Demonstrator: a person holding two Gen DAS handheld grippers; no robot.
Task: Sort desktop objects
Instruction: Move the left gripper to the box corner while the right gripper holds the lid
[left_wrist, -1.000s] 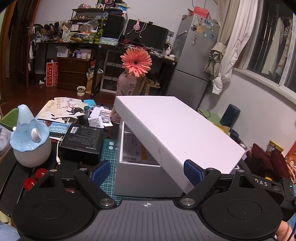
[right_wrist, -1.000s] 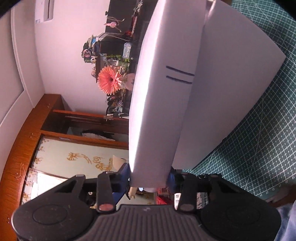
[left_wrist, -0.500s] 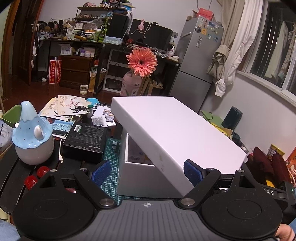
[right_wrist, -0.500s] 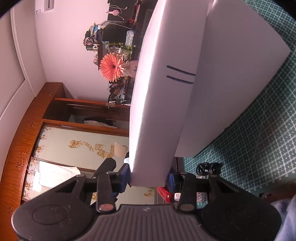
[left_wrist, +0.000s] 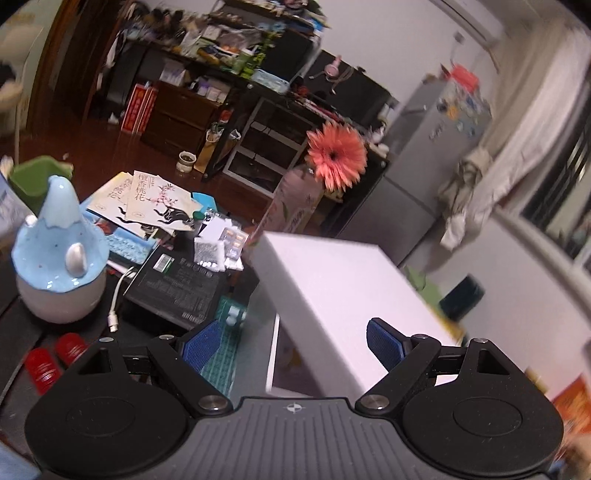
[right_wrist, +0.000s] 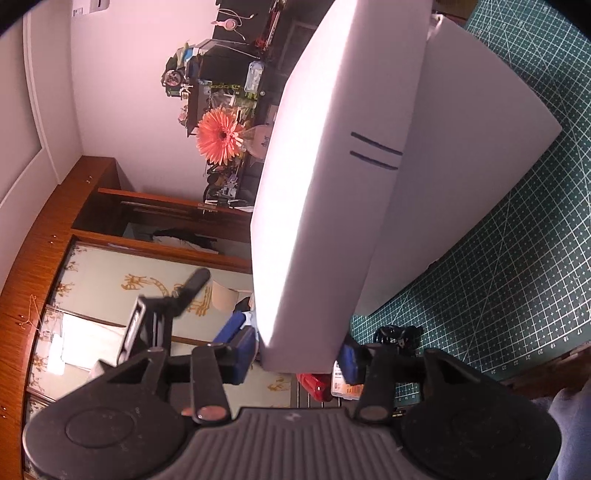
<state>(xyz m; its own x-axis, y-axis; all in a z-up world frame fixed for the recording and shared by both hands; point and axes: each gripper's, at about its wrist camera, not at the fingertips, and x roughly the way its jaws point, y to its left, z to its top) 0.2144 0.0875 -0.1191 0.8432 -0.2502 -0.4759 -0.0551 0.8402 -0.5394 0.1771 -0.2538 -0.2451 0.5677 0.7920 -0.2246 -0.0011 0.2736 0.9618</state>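
A white box lid (left_wrist: 343, 291) is held tilted above the open white box (left_wrist: 275, 354). My right gripper (right_wrist: 299, 354) is shut on the lid's near edge (right_wrist: 325, 206), with the box's side (right_wrist: 465, 184) beside it on the green cutting mat (right_wrist: 509, 302). My left gripper (left_wrist: 291, 341) is open and empty, its blue pads (left_wrist: 201, 343) in front of the box's near left corner, touching nothing. Inside the box I see only a pale, blurred item.
A black carton (left_wrist: 177, 284) lies left of the box. A blue-and-white ceramic figure (left_wrist: 59, 254) stands at the far left, red caps (left_wrist: 55, 358) before it. Papers (left_wrist: 147, 203) and an orange flower in a bottle (left_wrist: 332, 158) sit behind.
The left gripper has swung left and tilted, so the box now sits lower right in its blurred view. The right gripper still holds the lid, raised a little further off the box.
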